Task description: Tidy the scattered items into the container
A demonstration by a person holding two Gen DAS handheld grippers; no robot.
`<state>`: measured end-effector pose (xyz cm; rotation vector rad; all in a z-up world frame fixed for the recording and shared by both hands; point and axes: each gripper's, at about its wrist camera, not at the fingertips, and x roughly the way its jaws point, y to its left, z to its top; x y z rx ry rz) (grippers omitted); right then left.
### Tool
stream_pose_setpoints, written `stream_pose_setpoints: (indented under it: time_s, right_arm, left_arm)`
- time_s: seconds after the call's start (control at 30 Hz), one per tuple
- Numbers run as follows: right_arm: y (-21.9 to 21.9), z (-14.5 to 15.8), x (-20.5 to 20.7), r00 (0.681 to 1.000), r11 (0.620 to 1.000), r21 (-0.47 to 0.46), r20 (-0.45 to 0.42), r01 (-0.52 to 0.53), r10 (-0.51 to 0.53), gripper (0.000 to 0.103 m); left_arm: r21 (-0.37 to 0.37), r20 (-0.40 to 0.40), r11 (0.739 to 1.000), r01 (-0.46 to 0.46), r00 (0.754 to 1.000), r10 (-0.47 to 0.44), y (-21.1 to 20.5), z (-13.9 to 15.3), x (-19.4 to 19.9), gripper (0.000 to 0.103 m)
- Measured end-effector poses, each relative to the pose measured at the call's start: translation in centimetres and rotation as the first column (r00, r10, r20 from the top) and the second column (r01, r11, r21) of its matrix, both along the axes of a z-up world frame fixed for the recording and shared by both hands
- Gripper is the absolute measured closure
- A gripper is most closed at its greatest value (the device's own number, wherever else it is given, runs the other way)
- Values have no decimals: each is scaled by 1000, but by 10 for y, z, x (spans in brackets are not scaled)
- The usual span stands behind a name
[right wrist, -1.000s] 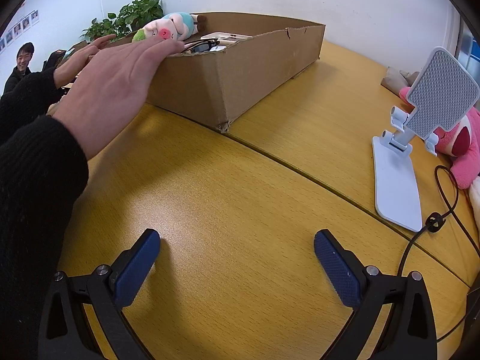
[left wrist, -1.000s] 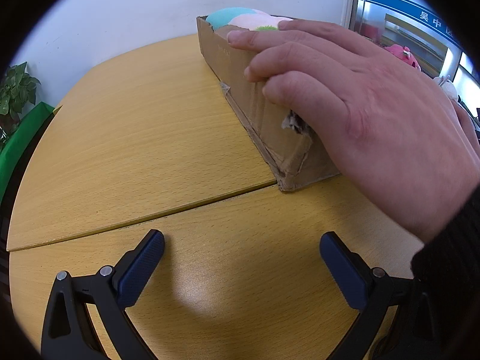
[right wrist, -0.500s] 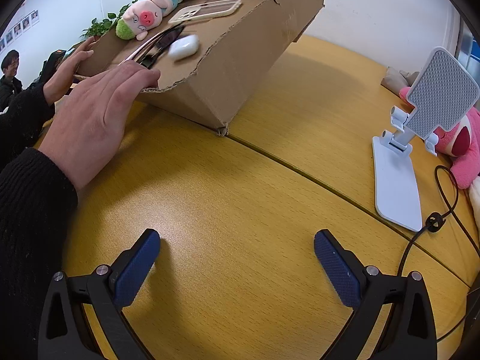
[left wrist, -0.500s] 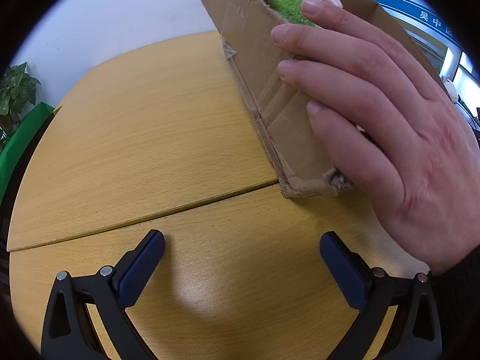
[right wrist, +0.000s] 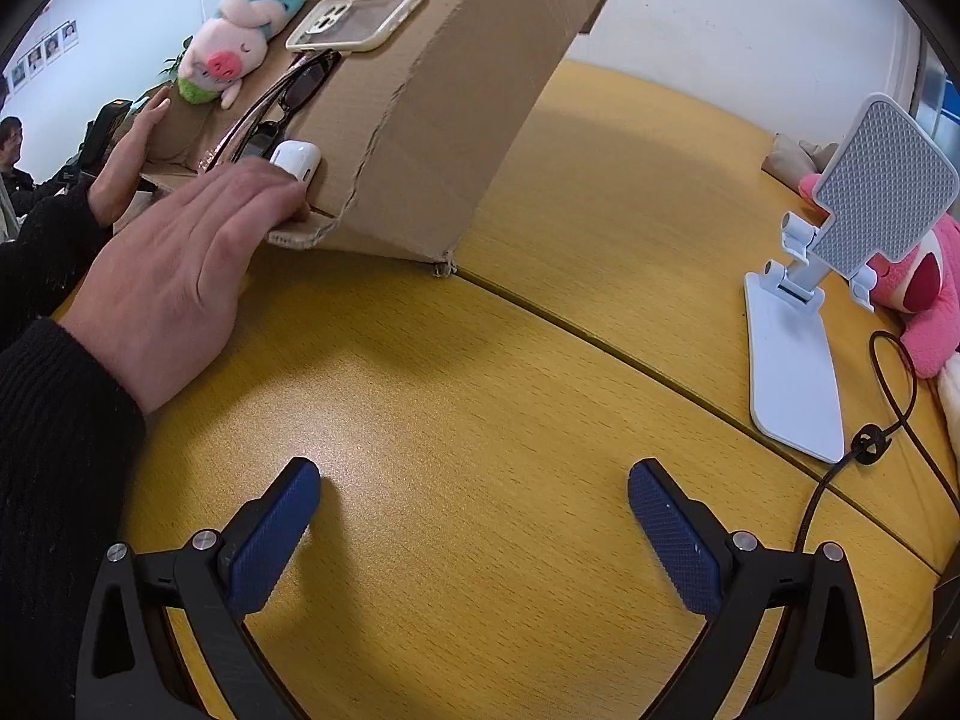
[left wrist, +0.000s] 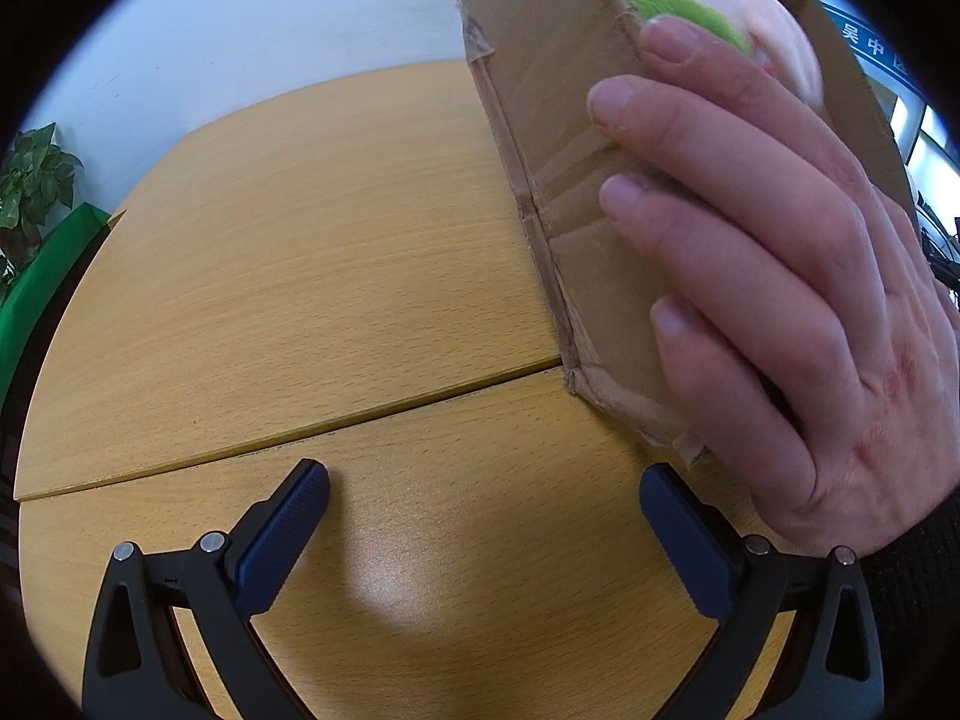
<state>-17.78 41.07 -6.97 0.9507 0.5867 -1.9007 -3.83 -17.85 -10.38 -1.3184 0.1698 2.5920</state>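
My left gripper [left wrist: 483,531] sat low over the table [left wrist: 312,276], jaws spread wide with nothing between them. To its right a bare hand [left wrist: 774,300] gripped the near wall of the box [left wrist: 558,90], which was tipped up steeply on its lower edge; a plush [left wrist: 708,6] showed at the rim, blurred.

My right gripper [right wrist: 474,525] was likewise wide open and empty above the table [right wrist: 540,372]. On its left a hand [right wrist: 180,258] in a black sleeve [right wrist: 54,450] held the box [right wrist: 456,138] at its lower corner. The box's floor faced me, with a pig plush [right wrist: 240,48], a phone case [right wrist: 357,18], sunglasses [right wrist: 288,90] and an earbud case [right wrist: 297,159] lying on it. Well apart on the right stood a white stand [right wrist: 798,360], a pink plush [right wrist: 924,294] behind it and a cable [right wrist: 876,438] beside it.
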Motion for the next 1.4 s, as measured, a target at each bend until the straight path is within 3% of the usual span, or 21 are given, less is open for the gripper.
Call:
stream_pose_setpoints:
  time_s: [1.4]
  right_arm:
    - [3,-1,-1,1000,1000,1,-1,8,-8,0]
  left_arm:
    - [-1,-2,1000,-20,1000,20,-5,-2,0,0]
